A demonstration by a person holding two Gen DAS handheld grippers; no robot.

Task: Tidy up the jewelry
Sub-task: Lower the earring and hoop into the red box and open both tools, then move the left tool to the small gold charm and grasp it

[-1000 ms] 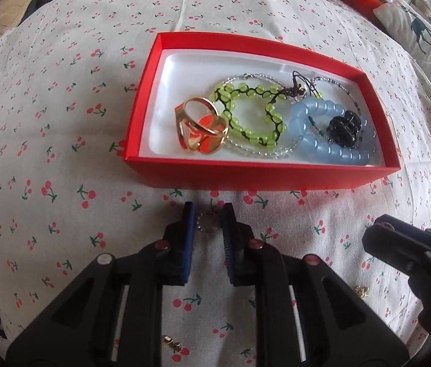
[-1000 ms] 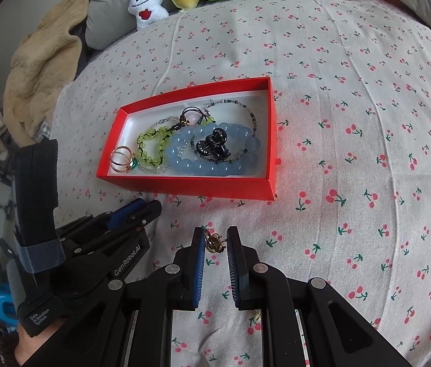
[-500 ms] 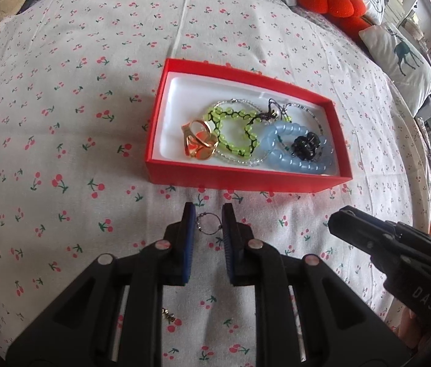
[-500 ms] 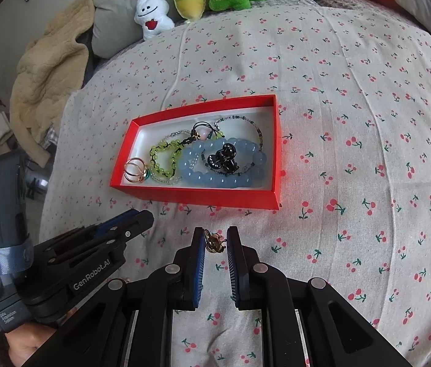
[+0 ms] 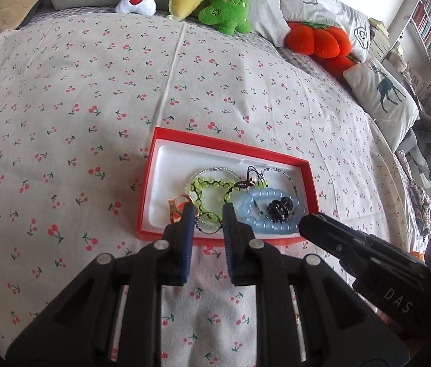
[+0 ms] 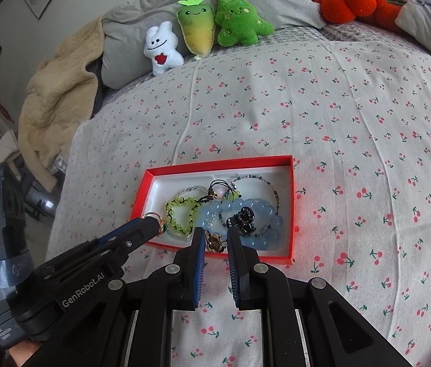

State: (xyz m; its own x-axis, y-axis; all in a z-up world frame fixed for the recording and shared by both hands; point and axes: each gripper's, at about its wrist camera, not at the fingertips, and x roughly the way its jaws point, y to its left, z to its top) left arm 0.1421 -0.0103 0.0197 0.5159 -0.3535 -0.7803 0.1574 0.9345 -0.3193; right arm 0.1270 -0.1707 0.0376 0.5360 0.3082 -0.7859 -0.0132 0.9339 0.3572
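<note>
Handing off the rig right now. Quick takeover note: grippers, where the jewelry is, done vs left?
Left gripper: shut on a small silver ring, held just above the near edge of the red box.
Right gripper: shut on a small gold earring, also at the box's near edge.
Already in the box: green bead bracelet, blue bead bracelet, black hair clip, gold ring.
Left: release both pieces into the box.

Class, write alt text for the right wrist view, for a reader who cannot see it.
The right gripper pinches a small gold earring over the near edge of an open red box holding beaded bracelets, on a cherry-print bedsheet. The left gripper reaches in beside it; plush toys line the pillows behind.
</note>
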